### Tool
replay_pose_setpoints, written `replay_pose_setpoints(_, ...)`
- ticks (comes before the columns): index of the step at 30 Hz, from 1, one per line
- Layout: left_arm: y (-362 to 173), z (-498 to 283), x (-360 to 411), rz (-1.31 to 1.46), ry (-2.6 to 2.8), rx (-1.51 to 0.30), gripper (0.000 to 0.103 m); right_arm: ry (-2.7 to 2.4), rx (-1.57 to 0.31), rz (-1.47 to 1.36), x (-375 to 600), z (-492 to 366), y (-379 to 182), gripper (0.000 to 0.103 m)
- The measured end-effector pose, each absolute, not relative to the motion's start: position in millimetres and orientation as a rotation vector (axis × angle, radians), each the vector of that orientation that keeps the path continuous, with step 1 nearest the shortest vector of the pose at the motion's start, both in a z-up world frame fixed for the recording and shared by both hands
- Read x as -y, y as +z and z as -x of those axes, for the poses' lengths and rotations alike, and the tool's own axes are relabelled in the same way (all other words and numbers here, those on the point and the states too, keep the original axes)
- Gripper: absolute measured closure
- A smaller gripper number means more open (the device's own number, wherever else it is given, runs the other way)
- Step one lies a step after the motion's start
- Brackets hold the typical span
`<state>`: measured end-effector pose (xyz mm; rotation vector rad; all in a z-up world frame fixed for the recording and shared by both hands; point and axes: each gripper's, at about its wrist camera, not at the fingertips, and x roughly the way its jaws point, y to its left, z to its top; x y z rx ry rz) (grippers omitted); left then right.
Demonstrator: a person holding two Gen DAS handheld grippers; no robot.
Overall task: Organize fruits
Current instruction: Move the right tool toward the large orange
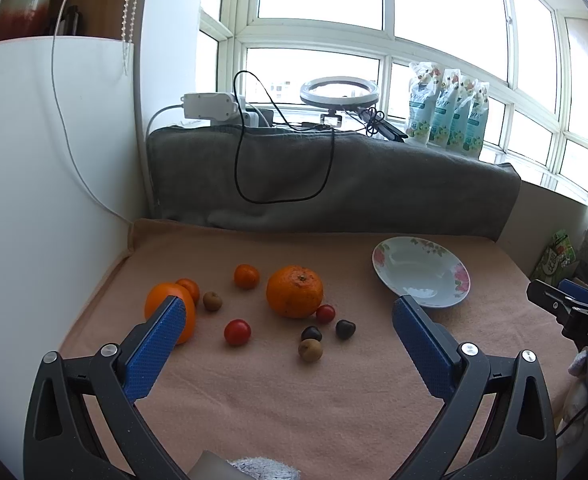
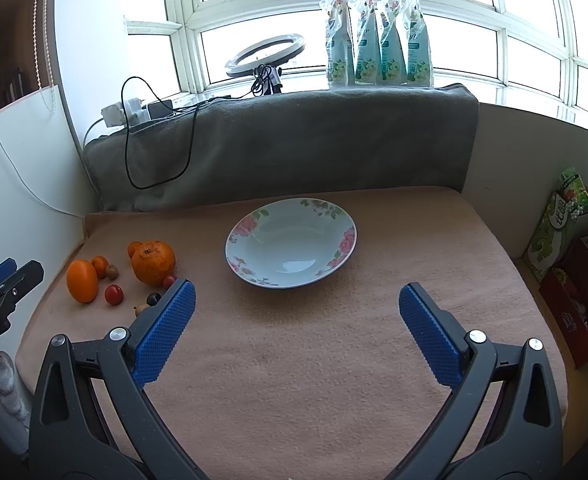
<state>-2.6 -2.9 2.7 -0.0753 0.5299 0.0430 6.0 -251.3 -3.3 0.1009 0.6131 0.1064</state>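
Note:
Fruits lie on the pink cloth (image 1: 294,392): a large bumpy orange (image 1: 294,291), a smooth orange (image 1: 162,300) partly behind my left finger, two small tangerines (image 1: 246,276), two cherry tomatoes (image 1: 237,332), dark chestnuts (image 1: 345,328) and small brown fruits (image 1: 310,350). An empty floral plate (image 1: 426,280) sits to the right; it also shows in the right wrist view (image 2: 290,256). My left gripper (image 1: 290,312) is open and empty, in front of the fruits. My right gripper (image 2: 296,300) is open and empty, in front of the plate. The fruit cluster (image 2: 152,262) lies to its left.
A grey cushion (image 1: 334,184) backs the cloth. Behind it on the sill are a ring light (image 1: 339,94), cables, a white box and several refill pouches (image 1: 446,114). A white wall (image 1: 34,200) is left. Boxes (image 2: 566,248) stand at the right edge.

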Motion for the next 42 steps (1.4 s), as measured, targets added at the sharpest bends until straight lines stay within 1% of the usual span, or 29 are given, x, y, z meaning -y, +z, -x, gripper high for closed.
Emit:
replay_pose_setpoints(16,-13.3,-11.6,-18.5,0.126,0.073,-0.569,0.0,0.175,-0.626,-0.092,237.7,-28.2,-7.3,0.0)
replay_pose_setpoints(20,-23.8,-18.9,-26.4,0.163,0.051,-0.604,0.001,0.243,-0.643,-0.099,228.7,-41.0,-8.5,0.0)
replay_pose_setpoints(30,-52.5,-41.1,-37.3,0.276,-0.022,-0.698,0.001,0.437,-0.754,-0.127,197.6,-92.8,-21.7,0.0)
replay_pose_setpoints(34,-61.7,-53.3,-39.8,0.309,-0.055,-0.723,0.008,0.507,-0.807,-0.161,182.8,-115.3,-29.3,0.0)
replay_pose_setpoints(36,-67.6,-61.0,-41.7,0.333,-0.074,-0.741,0.014,0.532,-0.834,-0.178,174.2,-126.2,-34.0,0.001)
replay_pose_setpoints(37,-70.0,-64.3,-42.3,0.343,-0.083,-0.747,0.016,0.542,-0.846,-0.182,169.6,-131.2,-36.6,0.002)
replay_pose_setpoints(39,-74.3,-70.7,-42.3,0.355,-0.097,-0.758,0.016,0.57,-0.873,-0.188,159.7,-140.2,-41.1,0.01)
replay_pose_setpoints(40,-76.4,-73.8,-42.4,0.361,-0.105,-0.761,0.017,0.589,-0.887,-0.193,154.5,-144.9,-43.4,0.011)
replay_pose_setpoints(42,-79.5,-80.8,-43.0,0.376,-0.122,-0.772,0.023,0.618,-0.908,-0.209,145.3,-153.8,-47.6,0.013)
